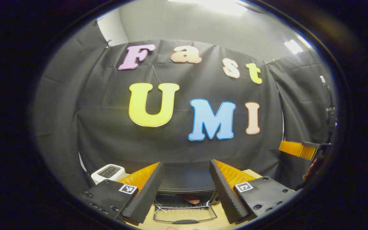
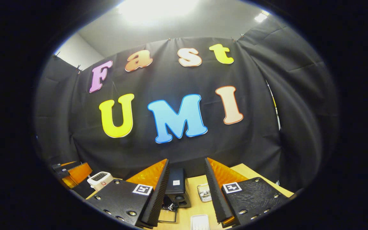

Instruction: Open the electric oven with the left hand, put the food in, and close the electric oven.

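Left gripper hung above the wooden table, fingers spread wide with nothing between them. Directly ahead, framed by the two fingers, sat the electric oven, dark-bodied, its glass door dropped down flat toward the camera so the cavity lay open. Inside, on the wire rack, a reddish-brown piece of food was resting near the middle. A white toaster stood on the table to the oven's left, close beside it. At the far right edge of the left gripper view, the right gripper was held higher up and well apart from the oven, part of a hand just below it. In the right gripper view, that gripper's own fingers were also wide apart and empty; the oven lay between them, seen from its side, with the lowered door at its foot. A small metal object and a white tray sat on the table just right of the oven; what they were could not be told.
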Motion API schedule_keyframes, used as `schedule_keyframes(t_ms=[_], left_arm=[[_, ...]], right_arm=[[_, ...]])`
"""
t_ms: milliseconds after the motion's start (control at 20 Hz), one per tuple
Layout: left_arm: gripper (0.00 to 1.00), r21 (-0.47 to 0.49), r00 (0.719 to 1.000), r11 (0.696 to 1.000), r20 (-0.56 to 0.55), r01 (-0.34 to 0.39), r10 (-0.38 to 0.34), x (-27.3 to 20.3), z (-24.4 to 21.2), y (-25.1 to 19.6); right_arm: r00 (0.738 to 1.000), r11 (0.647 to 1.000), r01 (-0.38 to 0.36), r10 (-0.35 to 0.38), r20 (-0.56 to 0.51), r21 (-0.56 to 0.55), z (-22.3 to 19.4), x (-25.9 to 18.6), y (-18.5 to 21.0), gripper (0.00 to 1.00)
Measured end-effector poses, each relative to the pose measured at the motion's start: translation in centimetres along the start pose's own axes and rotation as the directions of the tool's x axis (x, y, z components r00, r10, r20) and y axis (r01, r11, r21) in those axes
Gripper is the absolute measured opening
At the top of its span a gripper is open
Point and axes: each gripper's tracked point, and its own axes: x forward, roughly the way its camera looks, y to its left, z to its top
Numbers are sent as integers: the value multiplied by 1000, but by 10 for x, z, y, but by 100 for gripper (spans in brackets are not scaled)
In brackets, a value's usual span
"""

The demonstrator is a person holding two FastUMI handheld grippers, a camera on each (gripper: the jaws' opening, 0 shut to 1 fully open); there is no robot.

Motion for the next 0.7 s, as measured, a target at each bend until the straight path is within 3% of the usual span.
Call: schedule_keyframes(t_ms=[150, 200, 400, 450, 500, 600, 700], left_arm=[[91, -16, 1000, 1000, 21, 8, -7, -1, 12, -15], [93, -16, 1000, 1000, 22, 9, -8, -2, 14, -18], [99, -18, 999, 1000, -43, 10, -10, 4, -9, -22], [99, -29, 997, 1000, -82, 13, -15, 5, -23, -23], [92, -40, 993, 999, -120, 12, -17, 6, -36, -23], [95, -52, 980, 999, -196, 13, -23, 8, -67, -23], [95, -57, 961, 998, -275, 11, -27, 6, -100, -24]], right_arm=[[999, 999, 6, -3, 54, -39, 22, -6, -14, 58], [998, 999, 4, -1, 62, -52, 25, -7, -16, 65], [999, 998, -10, 14, 53, -70, 23, -9, -20, 68], [999, 998, -14, 17, 49, -68, 22, -8, -20, 74], [999, 998, -15, 18, 42, -66, 20, -7, -21, 77], [999, 998, -31, 33, 32, -62, 19, -7, -20, 77], [999, 997, -34, 35, 11, -72, 12, -3, -23, 100]])
